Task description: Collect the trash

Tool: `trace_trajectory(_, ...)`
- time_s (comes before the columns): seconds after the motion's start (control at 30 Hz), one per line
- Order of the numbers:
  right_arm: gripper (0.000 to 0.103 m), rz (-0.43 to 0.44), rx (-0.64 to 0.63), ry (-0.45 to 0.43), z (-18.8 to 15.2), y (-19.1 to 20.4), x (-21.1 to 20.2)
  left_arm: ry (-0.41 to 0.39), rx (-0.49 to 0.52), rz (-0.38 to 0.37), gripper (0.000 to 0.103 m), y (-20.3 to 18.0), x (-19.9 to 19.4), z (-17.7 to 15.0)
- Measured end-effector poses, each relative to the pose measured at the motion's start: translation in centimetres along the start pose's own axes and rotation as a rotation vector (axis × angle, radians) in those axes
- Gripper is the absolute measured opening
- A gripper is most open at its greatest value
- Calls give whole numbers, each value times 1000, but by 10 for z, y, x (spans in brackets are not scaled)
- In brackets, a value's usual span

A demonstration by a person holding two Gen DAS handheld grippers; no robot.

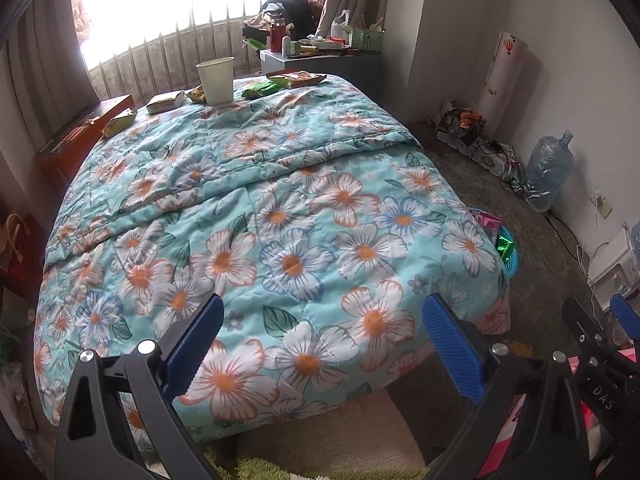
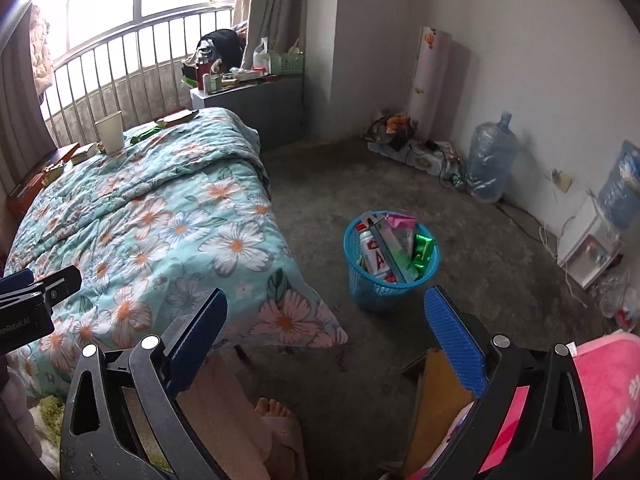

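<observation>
A white paper cup stands at the far end of the floral quilt. Around it lie snack wrappers: a yellow-green one, a boxy pack, a green one and an orange-green one. My left gripper hangs open over the near end of the bed, holding nothing. My right gripper is open and empty above the floor. Just ahead of it, a blue mesh basket holds several wrappers and cartons. In the left wrist view the bed corner hides most of that basket.
A grey nightstand crowded with bottles stands beyond the bed. A large water jug, cables and a white roll line the right wall. A person's bare foot is below my right gripper, and a pink cloth lies at the lower right.
</observation>
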State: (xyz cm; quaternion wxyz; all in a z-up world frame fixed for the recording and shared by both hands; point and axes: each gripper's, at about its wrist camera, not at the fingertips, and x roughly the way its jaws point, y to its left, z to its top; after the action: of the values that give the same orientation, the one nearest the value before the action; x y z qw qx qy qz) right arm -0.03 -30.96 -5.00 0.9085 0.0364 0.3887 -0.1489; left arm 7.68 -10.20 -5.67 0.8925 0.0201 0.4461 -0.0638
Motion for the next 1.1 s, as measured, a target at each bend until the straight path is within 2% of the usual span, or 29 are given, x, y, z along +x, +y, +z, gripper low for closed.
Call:
trace_trajectory(0.47,95,-11,34,18,1,-22,5,15,54,-34,97,-26,6,2)
trace_trajectory(1.1,95,-2,26,20,2,-20,5,12,53,-23,97,-24,7,0)
